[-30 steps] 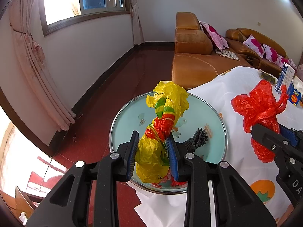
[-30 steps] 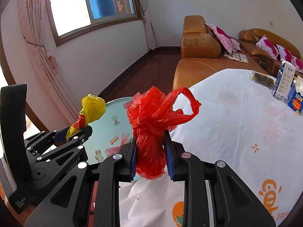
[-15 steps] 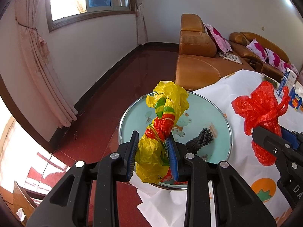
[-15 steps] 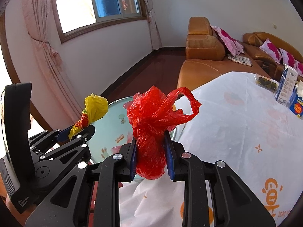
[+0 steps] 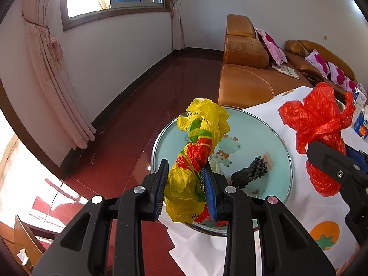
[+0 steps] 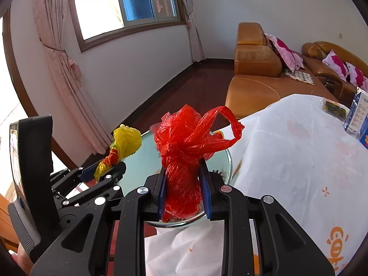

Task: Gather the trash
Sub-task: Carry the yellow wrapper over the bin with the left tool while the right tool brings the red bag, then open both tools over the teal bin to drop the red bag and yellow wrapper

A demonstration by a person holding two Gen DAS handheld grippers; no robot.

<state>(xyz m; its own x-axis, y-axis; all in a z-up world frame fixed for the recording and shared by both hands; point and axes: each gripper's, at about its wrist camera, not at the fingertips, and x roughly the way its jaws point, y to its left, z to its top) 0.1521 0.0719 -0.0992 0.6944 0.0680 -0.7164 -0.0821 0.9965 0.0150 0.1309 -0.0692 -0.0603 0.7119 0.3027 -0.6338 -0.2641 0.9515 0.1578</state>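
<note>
My left gripper (image 5: 186, 189) is shut on a crumpled yellow plastic bag with red and green stripes (image 5: 195, 156), held in the air over the near rim of a round glass tabletop (image 5: 168, 138). My right gripper (image 6: 184, 187) is shut on a crumpled red plastic bag (image 6: 186, 156), held above the edge of the same glass top (image 6: 147, 151). The red bag also shows at the right of the left wrist view (image 5: 317, 124). The yellow bag shows at the left of the right wrist view (image 6: 122, 147). A dark bumpy object (image 5: 250, 174) lies on the glass.
A white tablecloth with orange prints (image 6: 299, 161) covers the table to the right. Cartons (image 6: 358, 112) stand at its far right. An orange leather sofa (image 6: 255, 69) stands behind. Dark red floor (image 5: 138, 115), pink curtain (image 5: 57, 73) and window wall lie to the left.
Both grippers have drifted back and left with their bags still held; the glass top and the table have slid to the right in both views.
</note>
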